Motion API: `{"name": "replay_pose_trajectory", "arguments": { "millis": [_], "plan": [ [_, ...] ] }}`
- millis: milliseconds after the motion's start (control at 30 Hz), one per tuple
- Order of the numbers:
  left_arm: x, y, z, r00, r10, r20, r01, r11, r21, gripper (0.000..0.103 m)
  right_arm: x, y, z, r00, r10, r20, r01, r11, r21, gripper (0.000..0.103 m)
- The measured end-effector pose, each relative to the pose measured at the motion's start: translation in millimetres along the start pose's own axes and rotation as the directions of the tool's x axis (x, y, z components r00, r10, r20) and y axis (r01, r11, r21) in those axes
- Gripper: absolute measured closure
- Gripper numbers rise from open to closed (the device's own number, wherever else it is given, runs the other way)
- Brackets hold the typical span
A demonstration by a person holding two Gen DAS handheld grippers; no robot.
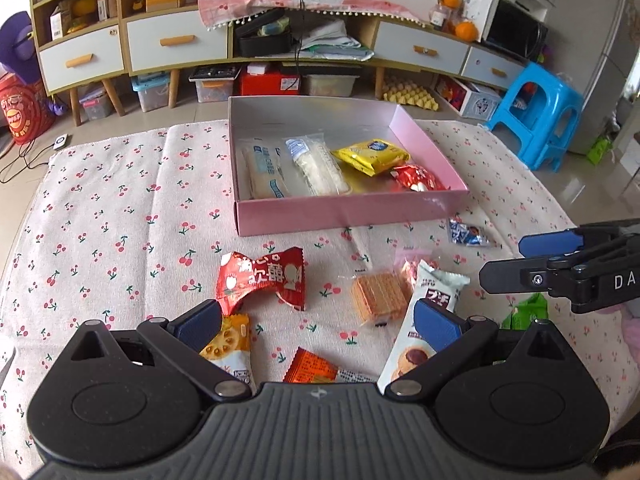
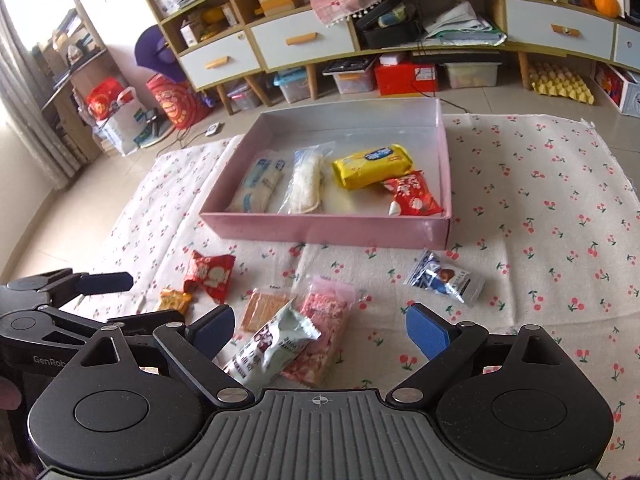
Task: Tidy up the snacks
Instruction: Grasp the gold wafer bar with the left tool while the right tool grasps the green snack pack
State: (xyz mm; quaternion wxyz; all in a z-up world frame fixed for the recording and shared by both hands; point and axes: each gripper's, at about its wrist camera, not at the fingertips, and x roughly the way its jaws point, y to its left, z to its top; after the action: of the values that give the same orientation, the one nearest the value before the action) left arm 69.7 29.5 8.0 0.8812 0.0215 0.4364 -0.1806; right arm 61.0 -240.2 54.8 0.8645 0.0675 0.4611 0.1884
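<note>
A pink box [image 1: 344, 210] [image 2: 320, 230] on the cherry-print cloth holds two white packs, a yellow pack [image 1: 372, 155] [image 2: 374, 165] and a red pack [image 1: 418, 178] [image 2: 414, 196]. Loose snacks lie in front of it: a red packet [image 1: 264, 278] [image 2: 210, 274], a wafer pack [image 1: 378, 294] [image 2: 262, 308], a white pastry pack [image 1: 424, 320] [image 2: 272, 346], a pink pack [image 2: 324, 332], a blue-white packet [image 1: 466, 234] [image 2: 444, 278], an orange pack [image 1: 230, 340] [image 2: 174, 300]. My left gripper [image 1: 318, 324] is open above them. My right gripper [image 2: 320, 330] is open, also empty.
A low cabinet with drawers [image 1: 176, 42] [image 2: 300, 40] and storage bins stands behind on the tiled floor. A blue stool [image 1: 536, 116] stands at the right. The right gripper shows in the left wrist view [image 1: 568, 264]; the left one in the right wrist view [image 2: 72, 292].
</note>
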Motion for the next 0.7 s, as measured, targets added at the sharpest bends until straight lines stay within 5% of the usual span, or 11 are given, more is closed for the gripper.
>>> {"name": "replay_pose_trajectory", "arguments": {
  "millis": [400, 700],
  "plan": [
    [-3.4, -2.3, -42.2, 0.991, -0.078, -0.109, 0.088, 0.992, 0.09, 0.001, -15.0, -13.2, -33.9, 0.991, -0.128, -0.038, 0.128, 0.992, 0.009, 0.009],
    [3.3, -0.1, -55.3, 0.979, -0.094, -0.182, 0.111, 0.991, 0.08, 0.006, -9.6, -33.9, -46.9, 0.984, -0.111, -0.136, 0.13, 0.981, 0.141, 0.009]
  ]
}}
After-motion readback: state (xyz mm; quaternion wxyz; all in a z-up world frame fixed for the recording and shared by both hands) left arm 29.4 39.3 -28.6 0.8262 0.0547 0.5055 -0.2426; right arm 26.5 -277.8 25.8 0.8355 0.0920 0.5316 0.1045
